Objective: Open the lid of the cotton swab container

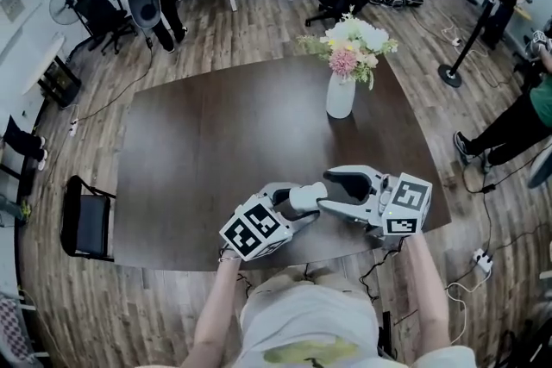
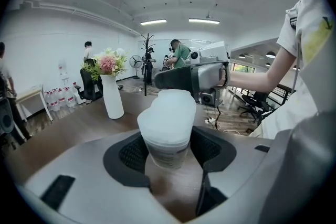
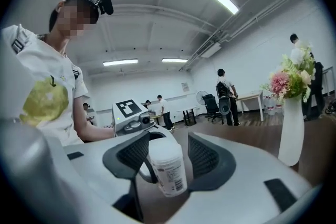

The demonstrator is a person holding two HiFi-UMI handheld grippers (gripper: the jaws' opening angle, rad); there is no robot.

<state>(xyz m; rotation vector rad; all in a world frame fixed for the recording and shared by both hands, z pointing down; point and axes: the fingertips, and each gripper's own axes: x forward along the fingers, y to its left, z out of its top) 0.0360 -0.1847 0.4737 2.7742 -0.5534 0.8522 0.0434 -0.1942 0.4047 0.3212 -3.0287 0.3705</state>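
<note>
left gripper (image 2: 169,153): was clenched round the cotton swab container (image 2: 168,122)
right gripper (image 3: 165,159): jaws were left spread, container end sat loose between them
container: was held up over the table's (image 1: 216,142) near edge

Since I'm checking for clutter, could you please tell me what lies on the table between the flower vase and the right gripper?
Nothing: in the head view, the table between the vase and the right gripper is bare.
</note>
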